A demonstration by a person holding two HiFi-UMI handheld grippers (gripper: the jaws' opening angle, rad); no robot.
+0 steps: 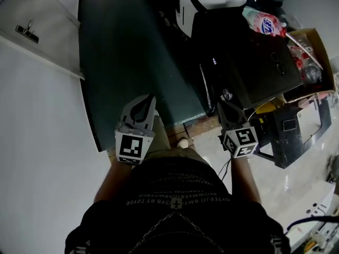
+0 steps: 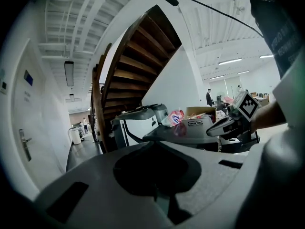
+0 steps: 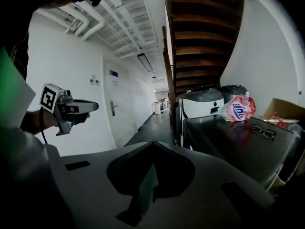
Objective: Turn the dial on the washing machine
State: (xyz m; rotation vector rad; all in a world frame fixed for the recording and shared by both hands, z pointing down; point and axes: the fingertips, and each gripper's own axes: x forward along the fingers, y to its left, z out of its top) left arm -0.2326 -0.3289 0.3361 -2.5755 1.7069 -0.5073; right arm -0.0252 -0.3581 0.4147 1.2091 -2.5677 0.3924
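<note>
We wear a black shirt (image 1: 175,221) with pale lettering (image 1: 177,199) across it (upside down from above); our left gripper (image 1: 144,103) and right gripper (image 1: 228,102) are grey shells bearing black-and-white marker cubes (image 1: 131,147).

The grey left gripper (image 1: 144,103) and grey right gripper (image 1: 226,98) sit centre-frame; a dark boxy washing machine (image 1: 249,62) fills the upper right.

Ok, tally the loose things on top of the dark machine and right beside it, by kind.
Pink pouch: 1
Pair of glasses: 1
Cardboard box: 1
Total: 3
</note>
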